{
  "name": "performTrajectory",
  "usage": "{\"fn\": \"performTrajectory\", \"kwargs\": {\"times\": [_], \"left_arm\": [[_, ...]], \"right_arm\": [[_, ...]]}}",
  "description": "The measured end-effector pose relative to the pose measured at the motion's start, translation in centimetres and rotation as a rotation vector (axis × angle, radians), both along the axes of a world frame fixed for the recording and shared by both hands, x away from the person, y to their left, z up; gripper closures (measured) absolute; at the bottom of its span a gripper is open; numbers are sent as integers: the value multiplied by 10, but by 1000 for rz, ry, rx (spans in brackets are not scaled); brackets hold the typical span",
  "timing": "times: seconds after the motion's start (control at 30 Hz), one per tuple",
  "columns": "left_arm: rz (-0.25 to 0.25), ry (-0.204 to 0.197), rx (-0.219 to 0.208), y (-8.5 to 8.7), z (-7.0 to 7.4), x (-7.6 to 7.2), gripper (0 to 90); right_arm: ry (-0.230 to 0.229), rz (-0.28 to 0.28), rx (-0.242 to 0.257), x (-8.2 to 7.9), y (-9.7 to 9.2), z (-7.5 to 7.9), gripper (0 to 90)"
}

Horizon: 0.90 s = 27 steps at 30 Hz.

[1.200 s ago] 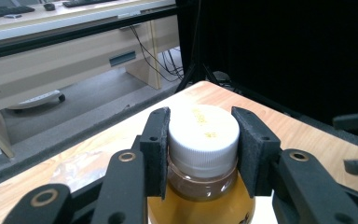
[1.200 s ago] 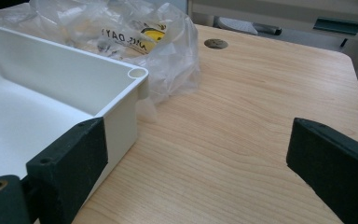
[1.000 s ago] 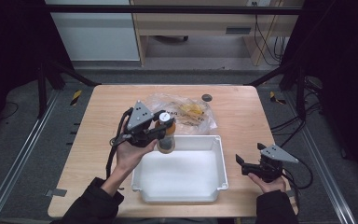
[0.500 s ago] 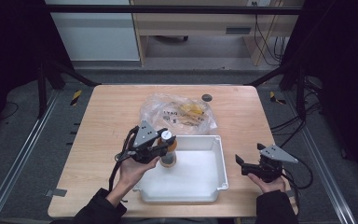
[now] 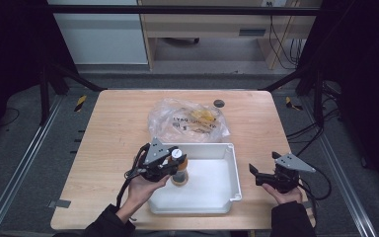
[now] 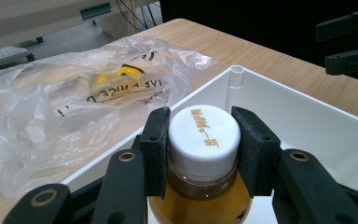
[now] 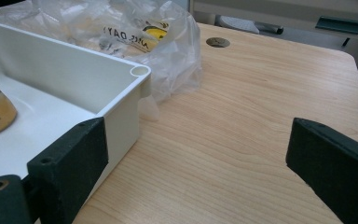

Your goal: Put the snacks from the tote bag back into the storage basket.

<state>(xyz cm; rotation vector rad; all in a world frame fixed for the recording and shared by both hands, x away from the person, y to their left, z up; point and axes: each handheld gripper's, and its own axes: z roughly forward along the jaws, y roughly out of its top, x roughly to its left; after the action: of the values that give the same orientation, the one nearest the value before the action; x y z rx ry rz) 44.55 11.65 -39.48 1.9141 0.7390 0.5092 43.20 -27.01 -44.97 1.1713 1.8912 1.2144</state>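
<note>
White bin (image 5: 232,168): plastic, rectangular, on the near half of the counter (image 5: 118,123), between the two hand-held grippers.
Bottle (image 5: 179,173): amber-yellow liquid, white cap with gold lettering, upright inside the bin's left part; whether touching the bin floor or just above it, cannot tell.
Left hand-held gripper (image 6: 203,140): jaws closed on the bottle's white cap, one pad on each side; in the high view at (image 5: 173,165), reaching over the bin's left wall.
Left hand (image 5: 145,185): under the left hand-held gripper, by the bin's left edge, dark sleeve behind.
Right hand-held gripper (image 5: 253,174): wide open, holding nothing, just right of the bin, jaws toward its right wall; in its own view (image 7: 200,158) one pad near the bin's corner, the other well apart over bare wood.
Right hand (image 5: 286,192): at the counter's near right edge.
Plastic bag (image 5: 190,121): clear, crumpled, printed lettering and something yellow inside, on the counter just behind the bin, touching its far wall.
Round dark disc (image 5: 219,103): set in the counter, beyond the bag, toward the far edge.
</note>
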Motion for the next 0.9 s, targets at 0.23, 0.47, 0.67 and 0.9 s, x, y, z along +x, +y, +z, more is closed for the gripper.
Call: {"fn": "performTrajectory", "kwargs": {"times": [0.23, 0.47, 0.67, 0.9], "left_arm": [[-2, -28, -16, 2, -4, -4, 583], [2, -28, -59, 5, -5, -5, 499], [-7, -51, -88, 10, 2, -10, 366], [-13, -63, -114, 26, 9, -14, 284]], "right_arm": [[-1, 1, 3, -1, 0, 0, 60], [-2, 2, 5, -1, 1, 1, 60], [-2, -1, 7, -2, 1, 1, 60], [-3, -5, 7, -2, 0, 1, 60]]}}
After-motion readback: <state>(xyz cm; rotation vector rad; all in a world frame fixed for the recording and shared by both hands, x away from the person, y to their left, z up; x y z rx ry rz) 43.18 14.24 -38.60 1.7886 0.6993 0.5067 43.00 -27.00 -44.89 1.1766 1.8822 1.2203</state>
